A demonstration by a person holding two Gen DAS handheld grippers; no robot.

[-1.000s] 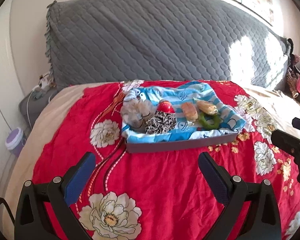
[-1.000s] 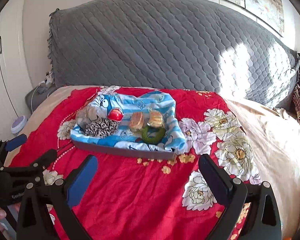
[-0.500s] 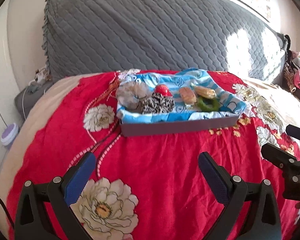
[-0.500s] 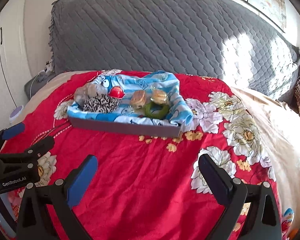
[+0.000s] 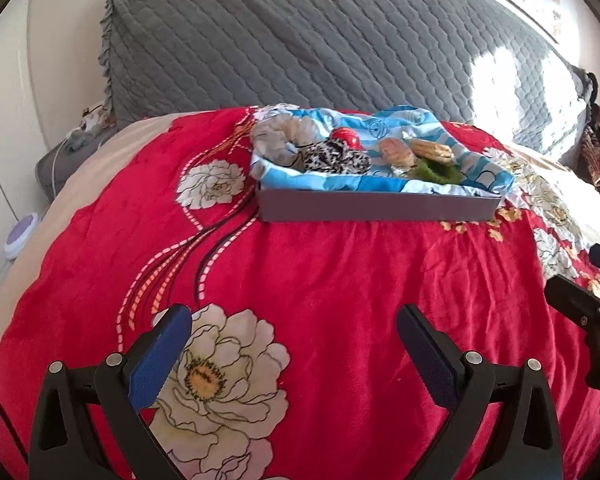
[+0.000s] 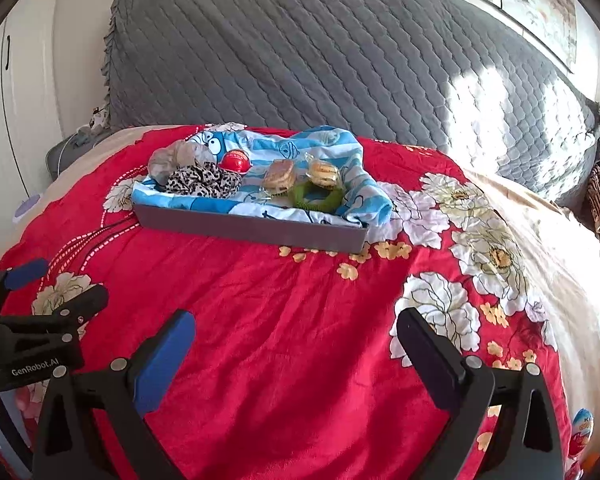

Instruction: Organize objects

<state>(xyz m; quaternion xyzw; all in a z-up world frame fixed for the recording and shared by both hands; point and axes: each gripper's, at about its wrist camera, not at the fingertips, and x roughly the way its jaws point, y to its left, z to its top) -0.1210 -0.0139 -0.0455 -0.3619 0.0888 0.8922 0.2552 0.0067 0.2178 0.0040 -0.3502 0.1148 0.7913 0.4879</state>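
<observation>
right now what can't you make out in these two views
- Tray floor: both views, covered by the blue striped cloth.
- Wrapped snacks: both views, too small to identify.
- Colourful item: right wrist view, cut off at the lower right edge.
- Right hand-held gripper: left wrist view, mostly cut off.

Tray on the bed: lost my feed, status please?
Left tool open, empty. Right tool open, empty. Tray untouched on the red bedspread, scrunchies and snacks inside. Nothing in the way.

The white words "GenRobot.AI" are printed on the black body of the left claw [image 6: 56, 280], seen in the right wrist view. On an egg-shaped wrapper [image 6: 582, 430] at the bed's edge, letters are seen but cannot be read fully.
</observation>
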